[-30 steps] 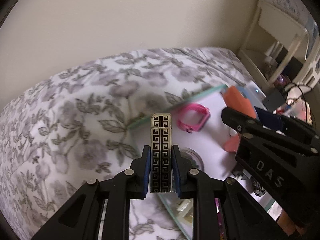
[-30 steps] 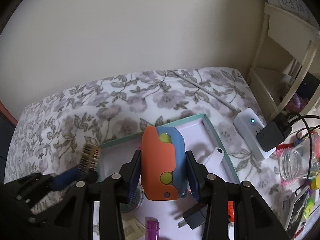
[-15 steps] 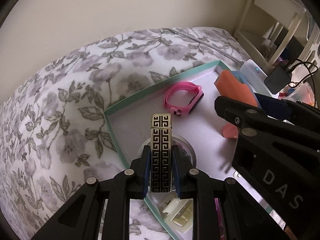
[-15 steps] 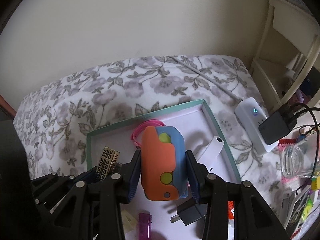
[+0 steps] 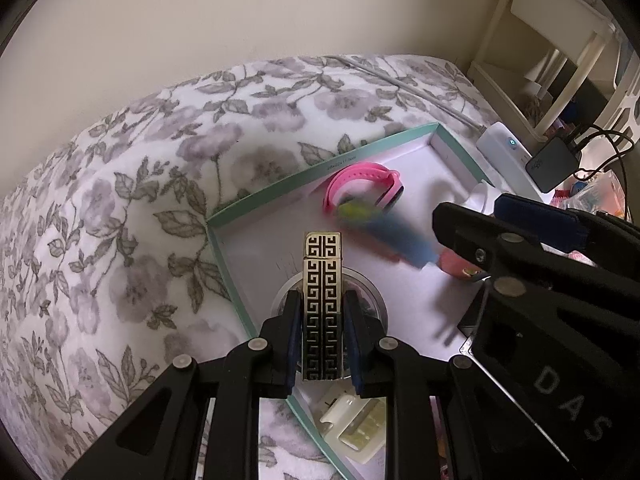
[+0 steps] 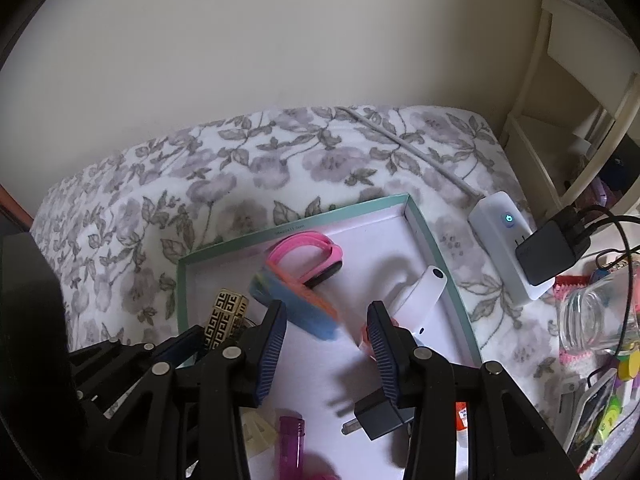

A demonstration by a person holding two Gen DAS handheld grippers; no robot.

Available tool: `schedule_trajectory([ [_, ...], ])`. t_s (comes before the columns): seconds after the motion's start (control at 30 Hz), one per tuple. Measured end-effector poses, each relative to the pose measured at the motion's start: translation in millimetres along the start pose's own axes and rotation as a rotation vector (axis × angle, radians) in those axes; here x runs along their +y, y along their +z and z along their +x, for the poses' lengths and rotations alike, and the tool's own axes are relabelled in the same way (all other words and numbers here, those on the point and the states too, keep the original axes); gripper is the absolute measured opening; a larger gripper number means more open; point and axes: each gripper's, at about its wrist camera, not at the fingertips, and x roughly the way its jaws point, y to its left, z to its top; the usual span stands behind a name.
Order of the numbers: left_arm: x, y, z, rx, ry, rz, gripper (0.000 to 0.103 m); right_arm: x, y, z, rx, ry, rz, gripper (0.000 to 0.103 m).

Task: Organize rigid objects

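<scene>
My left gripper is shut on a gold lighter with a black key pattern, held upright over the left part of a teal-rimmed box; the lighter also shows in the right wrist view. My right gripper is open. An orange and blue toy lies blurred in the box just beyond its fingers, and it also shows in the left wrist view. A pink watch band lies at the back of the box.
The box also holds a white stick device, a black plug adapter, a purple lighter, a round clear lid and a cream clip. A white power strip with black charger and a glass jar lie right.
My right gripper has opened and let go of the orange and blue toy, which has dropped into the box. The left gripper with the lighter has moved further over the box.
</scene>
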Motion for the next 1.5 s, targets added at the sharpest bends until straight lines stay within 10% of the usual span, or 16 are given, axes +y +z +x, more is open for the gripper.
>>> schedule_trajectory([
  [0.67, 27.5, -20.9, -29.3, 0.005, 0.126, -0.096, 0.079, -5.5, -21.5, -24.7, 0.043, -0.063, 0.047, 0.064],
  [1.5, 58.1, -115.2, -92.8, -0.069, 0.249, -0.186, 0.081, 14.3, -115.2, -65.8, -0.012, -0.008, 0.07, 0.09],
])
